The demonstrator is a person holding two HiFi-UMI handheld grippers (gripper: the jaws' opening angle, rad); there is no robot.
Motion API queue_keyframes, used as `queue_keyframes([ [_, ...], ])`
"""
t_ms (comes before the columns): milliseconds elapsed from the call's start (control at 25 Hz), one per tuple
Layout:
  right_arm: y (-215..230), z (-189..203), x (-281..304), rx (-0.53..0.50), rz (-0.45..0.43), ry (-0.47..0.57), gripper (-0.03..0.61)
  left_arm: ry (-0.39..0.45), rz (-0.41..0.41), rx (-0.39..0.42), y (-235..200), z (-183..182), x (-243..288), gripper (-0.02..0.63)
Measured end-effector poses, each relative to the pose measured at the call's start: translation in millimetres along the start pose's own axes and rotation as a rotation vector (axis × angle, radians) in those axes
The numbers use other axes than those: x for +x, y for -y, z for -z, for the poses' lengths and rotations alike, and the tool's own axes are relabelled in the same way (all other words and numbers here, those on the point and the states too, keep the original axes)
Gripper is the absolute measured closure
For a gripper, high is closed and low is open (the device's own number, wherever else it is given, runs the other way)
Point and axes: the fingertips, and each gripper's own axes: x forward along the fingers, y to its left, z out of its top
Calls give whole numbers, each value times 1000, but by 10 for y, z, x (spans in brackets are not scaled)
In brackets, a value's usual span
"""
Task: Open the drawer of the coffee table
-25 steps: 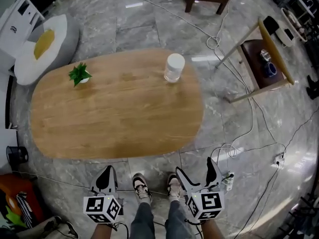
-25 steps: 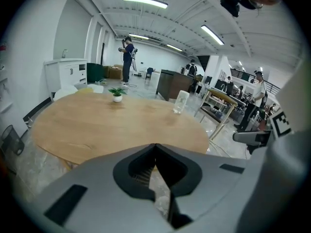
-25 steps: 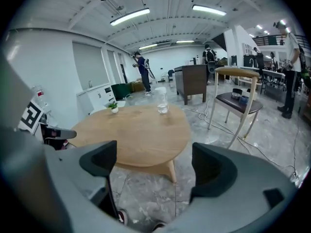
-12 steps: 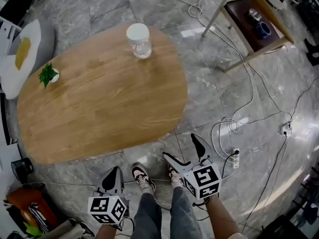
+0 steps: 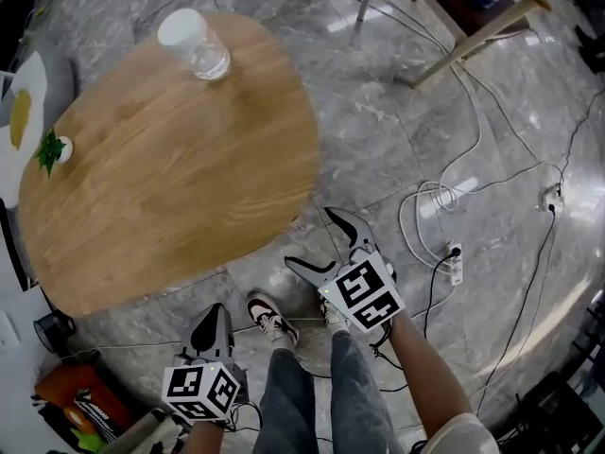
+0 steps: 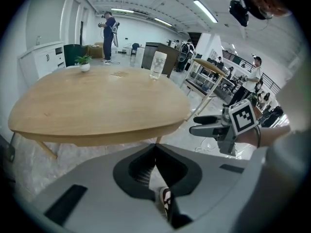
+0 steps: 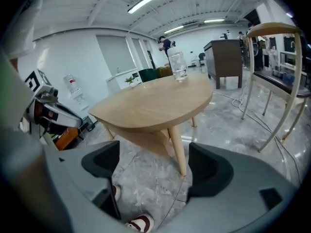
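While the right gripper (image 5: pixel 307 236) hangs just off the near edge of the coffee table (image 5: pixel 170 159), its jaws stand wide apart and are closing, only floor between them. Left gripper (image 5: pixel 212 315) sits beside the person's shoe (image 5: pixel 269 318), jaws pressed together, empty. Oval wood top carries a clear jar (image 5: pixel 194 43) and a small plant (image 5: pixel 49 149); drawer can't be made out

No word, number or brand can be read anywhere around you, the coffee table (image 5: pixel 170 168) included. Print on the orange pack (image 5: pixel 71 391) at your near left is too blurred to make out.
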Motion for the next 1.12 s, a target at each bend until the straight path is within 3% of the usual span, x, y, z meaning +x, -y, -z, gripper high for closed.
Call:
queue_keyframes([
  [320,3,197,265,-59,-103,-53,160,-17,-16,-1,85,49,131,621],
  [800,18,140,503,-159,-214,-88,209,-20,-42,-49,37,131,191,621],
  [920,26,106,555,-166,-229,-84,233,-17,-51,-70,0,146,202,622],
  [1120,57,68,612,-201,-228,-78,334,-14,-59,-96,-31,185,218,621],
])
